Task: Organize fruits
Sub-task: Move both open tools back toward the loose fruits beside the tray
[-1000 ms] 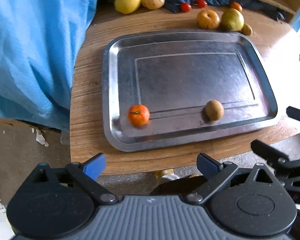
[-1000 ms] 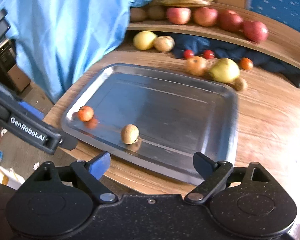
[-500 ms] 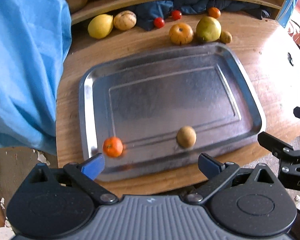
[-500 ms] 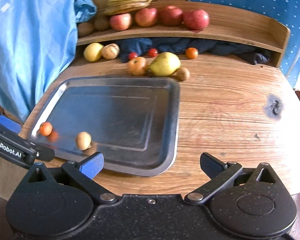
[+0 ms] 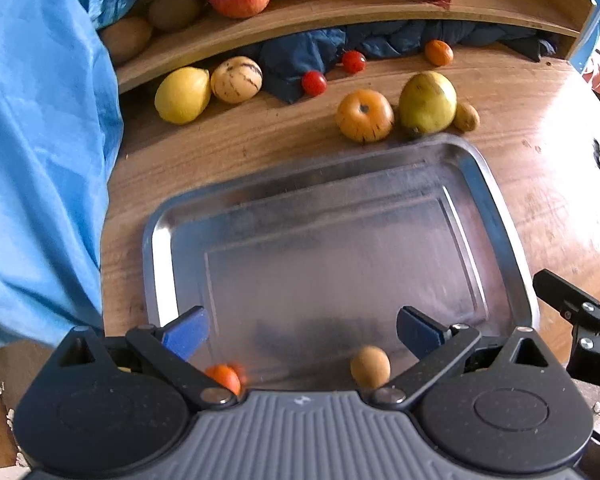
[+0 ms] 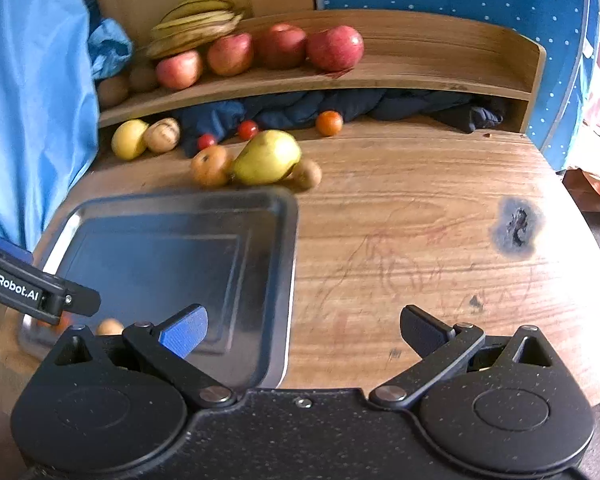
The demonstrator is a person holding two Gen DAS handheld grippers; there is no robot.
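Note:
A steel tray (image 5: 500, 216) lies on the wooden table (image 6: 420, 208). On its near edge sit a small orange fruit (image 5: 222, 376) and a small brown fruit (image 5: 370, 366). My left gripper (image 5: 300, 330) is open and empty, above the tray's near end. My right gripper (image 6: 302, 330) is open and empty, over the tray's right rim (image 6: 290, 280) and bare table. Behind the tray lie a pear (image 5: 427, 102), an orange persimmon (image 5: 364, 115), a lemon (image 5: 182, 95), a striped melon (image 5: 236, 79), two cherry tomatoes (image 5: 314, 82) and a small orange (image 5: 438, 53).
A curved wooden shelf (image 6: 400, 76) at the back holds apples (image 6: 334, 48), bananas (image 6: 196, 24) and kiwis. Dark blue cloth (image 6: 340, 106) lies under it. A light blue sheet (image 5: 32, 160) hangs at the left. The table has a dark burn mark (image 6: 518, 228).
Both grippers have moved forward over the table. The tray's two fruits now sit close under the left gripper. The right view has swung right onto bare table.

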